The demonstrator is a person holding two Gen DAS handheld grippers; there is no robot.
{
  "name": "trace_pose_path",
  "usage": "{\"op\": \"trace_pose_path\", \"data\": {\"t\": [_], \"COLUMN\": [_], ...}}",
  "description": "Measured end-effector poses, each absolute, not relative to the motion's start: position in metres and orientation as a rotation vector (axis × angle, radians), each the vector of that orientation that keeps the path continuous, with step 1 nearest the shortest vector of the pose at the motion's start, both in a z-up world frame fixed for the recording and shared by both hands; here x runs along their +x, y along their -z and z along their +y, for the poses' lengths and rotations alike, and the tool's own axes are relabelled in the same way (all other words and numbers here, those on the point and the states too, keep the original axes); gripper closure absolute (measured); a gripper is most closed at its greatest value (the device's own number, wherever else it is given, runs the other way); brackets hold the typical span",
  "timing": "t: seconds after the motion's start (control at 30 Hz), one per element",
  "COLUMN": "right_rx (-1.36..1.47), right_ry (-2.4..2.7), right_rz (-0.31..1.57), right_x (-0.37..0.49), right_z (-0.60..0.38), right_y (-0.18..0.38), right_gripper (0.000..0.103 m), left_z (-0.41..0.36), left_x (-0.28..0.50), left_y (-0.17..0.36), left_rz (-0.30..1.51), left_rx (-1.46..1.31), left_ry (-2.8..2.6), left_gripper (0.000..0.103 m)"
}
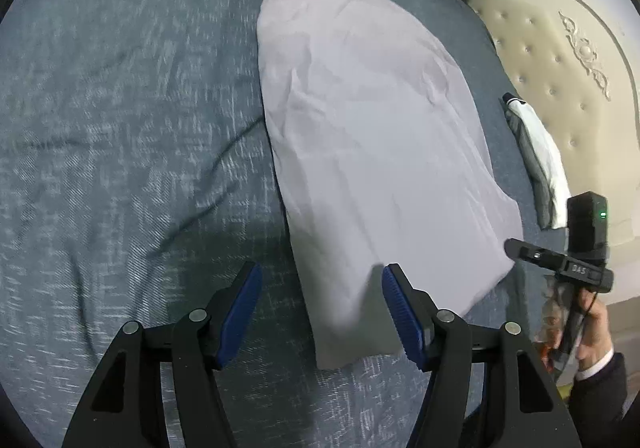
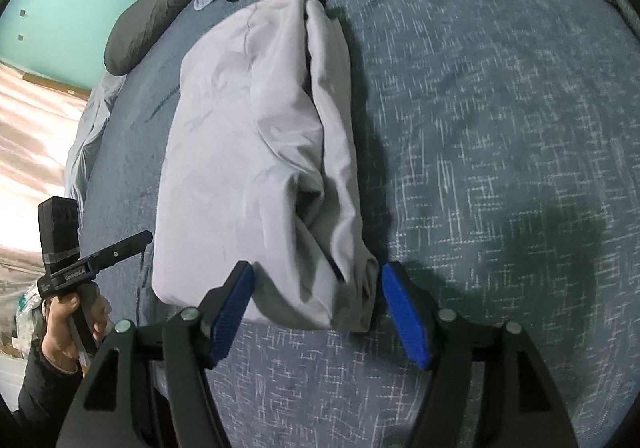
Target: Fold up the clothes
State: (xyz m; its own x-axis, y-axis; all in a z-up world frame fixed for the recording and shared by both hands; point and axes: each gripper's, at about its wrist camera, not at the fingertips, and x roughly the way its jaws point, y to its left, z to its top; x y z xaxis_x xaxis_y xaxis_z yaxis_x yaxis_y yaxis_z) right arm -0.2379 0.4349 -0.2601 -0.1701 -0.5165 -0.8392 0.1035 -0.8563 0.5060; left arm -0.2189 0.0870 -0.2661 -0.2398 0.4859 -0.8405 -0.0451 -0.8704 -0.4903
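Writing: "DAS" in pale letters on the right tool's body, lower right of the left wrist view.
Left tool (image 1: 322,312): blue pads spread wide, gripping nothing.
Right tool (image 2: 316,312): spread wide, empty, at the near end of the garment.
Grey folded garment (image 1: 372,136): centre frame, lying lengthwise on the blue bed (image 1: 120,128).
Dark pillow (image 2: 160,16): upper left.

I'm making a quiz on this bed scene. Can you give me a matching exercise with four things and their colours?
Things:
1. folded garment
2. bedspread
3. headboard
4. pads of the left hand-held gripper

Colours:
A. cream
B. blue
C. pale lilac-grey
D. mottled dark blue-grey

Pairs: 1-C, 2-D, 3-A, 4-B
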Motion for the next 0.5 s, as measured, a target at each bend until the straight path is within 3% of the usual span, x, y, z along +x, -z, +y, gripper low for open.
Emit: {"op": "trace_pose_path", "data": {"t": [0.3,0.37,0.5], "right_rx": [1.716,1.721,1.718], "right_ry": [2.022,2.016,2.008], "right_rz": [-0.478,-0.473,-0.477], "right_x": [-0.243,-0.245,-0.248], "right_z": [0.429,0.427,0.425], "right_y": [0.274,0.276,0.277], "right_gripper": [0.035,0.035,0.035], "left_z": [0.093,0.094,0.096], "left_x": [-0.215,-0.215,-0.216], "left_y": [0.288,0.293,0.299], "left_rz": [-0.628,-0.654,-0.683], "left_rx": [-1.695,-1.696,-1.689], "left_ry": [-2.088,-2.07,-2.051], "left_gripper": [0.035,0.028,0.026]}}
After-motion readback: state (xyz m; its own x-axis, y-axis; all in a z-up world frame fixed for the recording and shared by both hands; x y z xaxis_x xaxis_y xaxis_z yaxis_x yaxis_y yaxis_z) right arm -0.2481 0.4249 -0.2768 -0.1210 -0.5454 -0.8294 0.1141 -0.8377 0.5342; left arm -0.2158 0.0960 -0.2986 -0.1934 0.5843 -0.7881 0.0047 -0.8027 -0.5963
